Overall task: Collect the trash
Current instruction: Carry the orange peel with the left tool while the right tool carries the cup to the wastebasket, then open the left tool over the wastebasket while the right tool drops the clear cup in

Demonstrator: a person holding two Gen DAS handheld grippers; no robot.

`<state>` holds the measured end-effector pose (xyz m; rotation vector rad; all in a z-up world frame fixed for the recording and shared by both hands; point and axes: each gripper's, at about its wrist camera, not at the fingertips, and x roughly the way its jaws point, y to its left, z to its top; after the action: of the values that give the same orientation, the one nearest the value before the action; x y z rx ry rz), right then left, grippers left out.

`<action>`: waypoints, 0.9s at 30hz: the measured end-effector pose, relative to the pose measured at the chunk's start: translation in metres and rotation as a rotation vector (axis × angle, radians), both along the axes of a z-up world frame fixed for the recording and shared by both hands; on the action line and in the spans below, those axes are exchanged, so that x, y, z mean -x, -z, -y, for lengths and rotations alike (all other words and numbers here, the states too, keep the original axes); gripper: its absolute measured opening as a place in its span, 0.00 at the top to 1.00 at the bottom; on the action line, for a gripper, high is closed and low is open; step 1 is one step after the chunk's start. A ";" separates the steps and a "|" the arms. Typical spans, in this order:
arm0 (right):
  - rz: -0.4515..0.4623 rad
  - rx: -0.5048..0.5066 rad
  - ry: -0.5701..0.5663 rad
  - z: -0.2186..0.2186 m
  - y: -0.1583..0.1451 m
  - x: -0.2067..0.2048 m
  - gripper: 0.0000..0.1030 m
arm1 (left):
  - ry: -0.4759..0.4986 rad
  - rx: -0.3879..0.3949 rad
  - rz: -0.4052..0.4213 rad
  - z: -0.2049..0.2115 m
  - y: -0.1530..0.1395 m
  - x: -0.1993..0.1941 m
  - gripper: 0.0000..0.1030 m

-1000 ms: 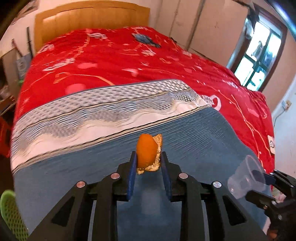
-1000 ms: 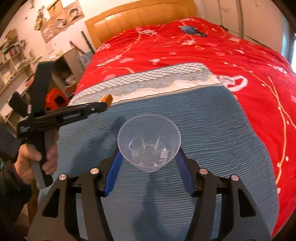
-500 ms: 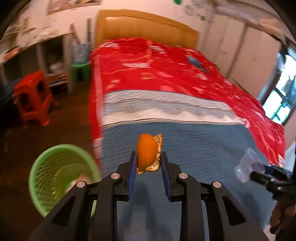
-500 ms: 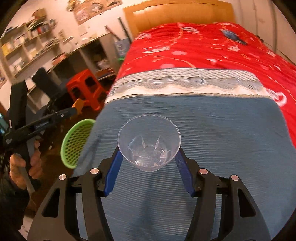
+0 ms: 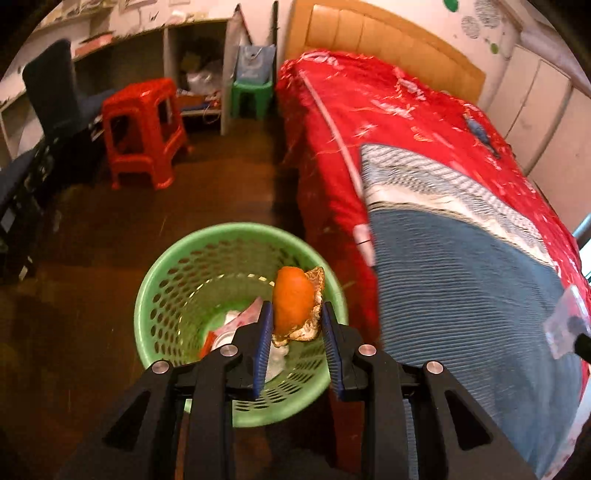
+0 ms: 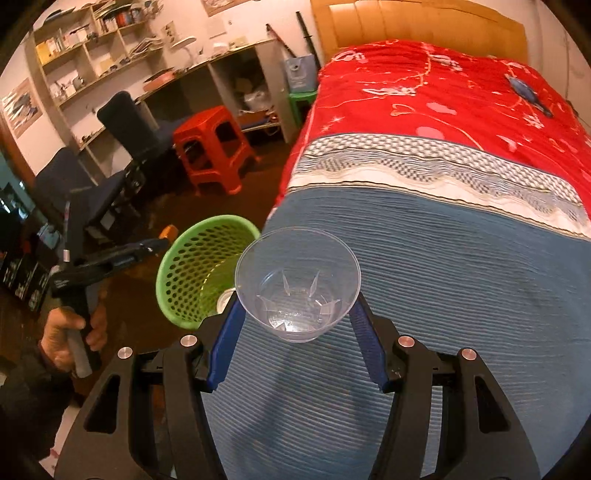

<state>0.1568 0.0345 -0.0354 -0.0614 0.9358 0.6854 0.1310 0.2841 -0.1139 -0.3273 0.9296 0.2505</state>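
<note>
The left gripper [image 5: 295, 325] is clamped on a piece of orange peel [image 5: 293, 304], its blue fingers [image 5: 263, 347] pressed against both sides, orange skin turned to the left finger and pale pith to the right. Directly beyond and below the fingertips stands the green mesh wastebasket [image 5: 173, 291] on the dark floor, with a few scraps of paper and wrappers [image 5: 236, 325] at its bottom, seen just left of the left finger. The peel hangs over the basket's opening, toward its right rim. Right of the fingers runs the bed [image 5: 461, 258], its side almost touching the basket.

The right gripper [image 6: 297, 317] holds a clear plastic cup [image 6: 297, 284] between its blue fingers [image 6: 364, 343], the mouth tilted toward the camera and the ribbed base pointing ahead. It sits over the blue striped blanket [image 6: 443, 277] at the bed's near end. Left of the left finger is the wastebasket, beside the bed edge, and further left the person's left hand [image 6: 70, 332] grips the other tool's handle, its tip with the peel above the far rim of the basket.

Beyond the fingers lie the red quilt [image 6: 443, 96] and the wooden headboard [image 6: 406, 22]; off to the left stand a red plastic stool [image 6: 212, 147], a dark chair [image 6: 125, 125] and wall shelves [image 6: 92, 48].
</note>
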 end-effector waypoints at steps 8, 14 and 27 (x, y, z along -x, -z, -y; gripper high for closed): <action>-0.019 0.009 -0.027 -0.030 0.006 -0.002 0.43 | -0.032 0.044 -0.030 -0.023 0.030 0.005 0.57; -0.036 0.009 -0.054 -0.056 0.013 -0.001 0.43 | -0.053 0.060 -0.027 -0.036 0.034 0.020 0.51; -0.086 0.013 -0.129 -0.138 0.038 -0.004 0.42 | -0.138 0.062 -0.012 -0.066 0.031 0.063 0.36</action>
<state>0.1610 0.1727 -0.0733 -0.1052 1.0257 0.8062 0.0684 0.3503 -0.1448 -0.4486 0.9294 0.3513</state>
